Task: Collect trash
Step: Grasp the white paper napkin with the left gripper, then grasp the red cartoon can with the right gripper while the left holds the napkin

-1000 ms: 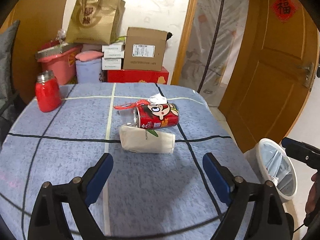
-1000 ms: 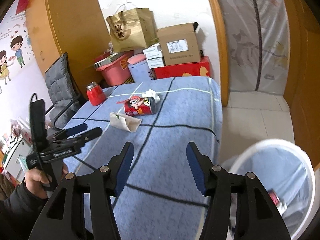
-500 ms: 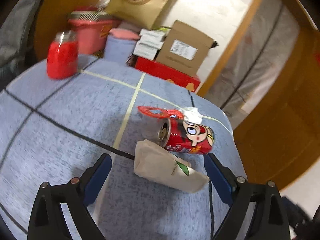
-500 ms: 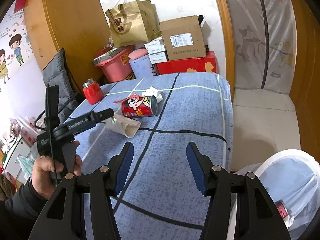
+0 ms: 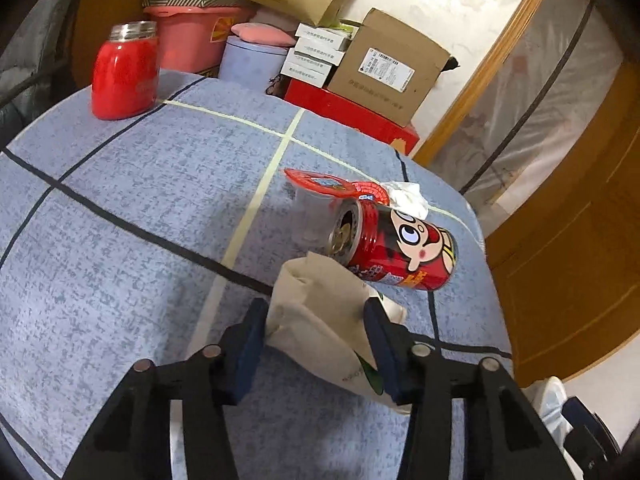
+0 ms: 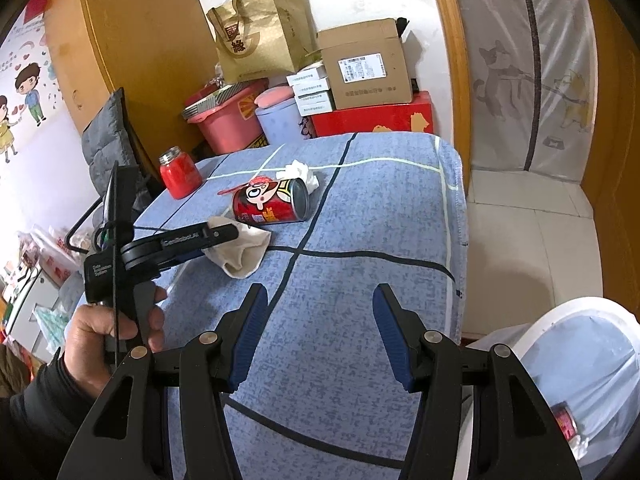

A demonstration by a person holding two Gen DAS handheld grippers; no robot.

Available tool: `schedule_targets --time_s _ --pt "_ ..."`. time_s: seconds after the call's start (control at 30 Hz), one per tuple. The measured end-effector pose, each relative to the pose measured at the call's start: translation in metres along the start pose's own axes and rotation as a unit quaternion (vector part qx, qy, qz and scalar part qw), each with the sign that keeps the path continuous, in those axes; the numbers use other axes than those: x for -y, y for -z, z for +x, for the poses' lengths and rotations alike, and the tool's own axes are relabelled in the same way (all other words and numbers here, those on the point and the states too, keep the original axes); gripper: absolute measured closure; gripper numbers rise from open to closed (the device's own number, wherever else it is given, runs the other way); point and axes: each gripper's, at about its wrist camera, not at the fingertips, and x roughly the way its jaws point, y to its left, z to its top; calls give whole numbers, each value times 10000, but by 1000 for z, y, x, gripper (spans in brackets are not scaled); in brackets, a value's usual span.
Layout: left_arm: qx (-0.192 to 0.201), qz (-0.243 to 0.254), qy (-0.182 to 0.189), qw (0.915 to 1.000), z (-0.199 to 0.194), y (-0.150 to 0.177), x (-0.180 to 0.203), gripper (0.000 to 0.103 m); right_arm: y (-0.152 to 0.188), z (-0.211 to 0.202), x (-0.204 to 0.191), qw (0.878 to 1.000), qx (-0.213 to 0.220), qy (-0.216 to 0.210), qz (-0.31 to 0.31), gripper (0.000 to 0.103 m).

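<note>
A crushed beige paper cup lies on the blue tablecloth. My left gripper is closed around it, both pads touching its sides; it also shows in the right wrist view on the cup. Just behind lie a red cartoon can on its side, a clear plastic cup with a peeled red lid and a crumpled white tissue. My right gripper is open and empty over the table's near edge. The white bin with a blue liner stands at lower right.
A red jar with a metal lid stands at the table's far left corner. Boxes, a pink tub and a gold paper bag are stacked behind the table. A wooden door is on the right.
My left gripper moved forward and down onto the paper cup and closed on it. My right gripper stayed open and shifted slightly.
</note>
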Motion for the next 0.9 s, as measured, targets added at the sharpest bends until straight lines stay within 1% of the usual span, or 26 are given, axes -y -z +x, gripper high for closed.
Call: schedule_targets --time_s 0.13,0.3,0.57,0.77,0.9 --pt "70 122 62 9999 -13 4 -8 59 -3 0 -5 10000 36 -1 -53 47" --pt "120 149 121 9997 -28 6 -16 61 -7 -1 -14 9999 58 -7 -116 47" --pt "406 511 84 9978 -61 5 -21 62 -24 1 -32 9991 190 4 -388 47" --pt "624 852 66 9944 -86 1 -25 62 -40 23 -45 9970 125 -68 -756 47" --pt "700 994 60 9926 -94 -2 -28 62 -56 51 -48 9954 14 -97 -951 47"
